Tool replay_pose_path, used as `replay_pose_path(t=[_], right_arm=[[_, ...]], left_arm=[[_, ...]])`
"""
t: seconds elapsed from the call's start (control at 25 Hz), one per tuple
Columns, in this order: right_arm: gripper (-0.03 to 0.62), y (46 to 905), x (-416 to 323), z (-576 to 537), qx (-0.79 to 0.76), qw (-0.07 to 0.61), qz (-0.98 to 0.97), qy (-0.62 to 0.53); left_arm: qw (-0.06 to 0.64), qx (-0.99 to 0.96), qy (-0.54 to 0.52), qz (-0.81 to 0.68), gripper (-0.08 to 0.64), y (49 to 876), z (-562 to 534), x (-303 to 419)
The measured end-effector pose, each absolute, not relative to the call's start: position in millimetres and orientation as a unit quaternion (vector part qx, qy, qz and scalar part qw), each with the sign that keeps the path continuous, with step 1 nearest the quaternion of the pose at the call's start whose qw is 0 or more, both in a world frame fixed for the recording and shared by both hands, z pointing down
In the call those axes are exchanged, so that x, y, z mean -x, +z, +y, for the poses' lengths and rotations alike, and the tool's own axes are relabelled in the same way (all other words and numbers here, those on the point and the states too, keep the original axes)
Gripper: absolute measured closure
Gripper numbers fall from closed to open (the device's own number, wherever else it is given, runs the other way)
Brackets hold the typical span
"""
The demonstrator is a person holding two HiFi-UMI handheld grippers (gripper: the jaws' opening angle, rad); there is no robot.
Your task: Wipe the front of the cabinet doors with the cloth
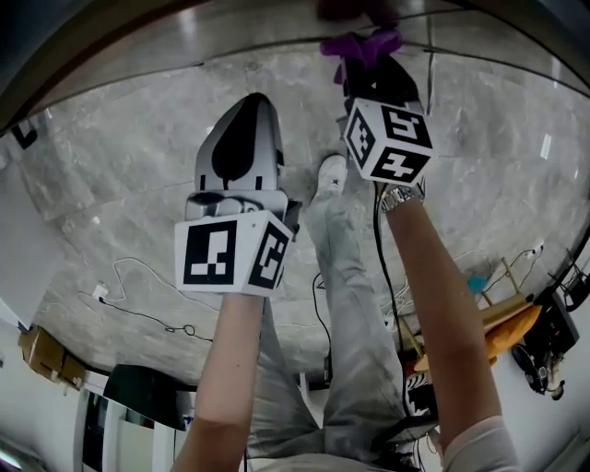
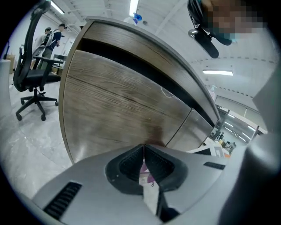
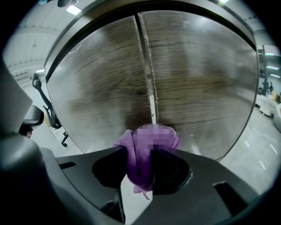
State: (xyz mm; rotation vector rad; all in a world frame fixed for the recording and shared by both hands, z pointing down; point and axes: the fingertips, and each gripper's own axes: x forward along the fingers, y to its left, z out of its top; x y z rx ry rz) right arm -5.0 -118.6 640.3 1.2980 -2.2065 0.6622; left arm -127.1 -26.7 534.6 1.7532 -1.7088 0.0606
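Your right gripper (image 3: 140, 151) is clamped on the purple cloth (image 3: 138, 169). The cloth's bunched front is hard to make out, just before the seam between the wood-grain cabinet doors (image 3: 206, 74). Your left gripper (image 2: 144, 147) has its jaws pressed together, holding nothing. The floor (image 1: 120, 175) is grey marble, and an office chair (image 2: 33, 66) stands nearby.

Ceiling strip lights (image 2: 134, 5) light my views brightly and evenly. Fisheye bends every edge into dark corners. Glare streaks the doors (image 3: 197, 79), and the near foreground is soft.
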Motion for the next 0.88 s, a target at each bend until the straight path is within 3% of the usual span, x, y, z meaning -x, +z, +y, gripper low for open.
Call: replay_pose_path(t=[0.44, 0.88], right_arm=[[0.457, 639.3, 116.5, -101.4, -0.453, 0.252, -0.821, 0.237], [0.457, 653.4, 293.1, -37.2, -0.372, 0.26, -0.861, 0.228]], left_arm=[[0.312, -0.691, 0.06, -0.65, 0.543, 532.8, -3.2, 230.4], [0.312, -0.647, 0.041, -0.694, 0.543, 537.3, 65.8, 361.1]])
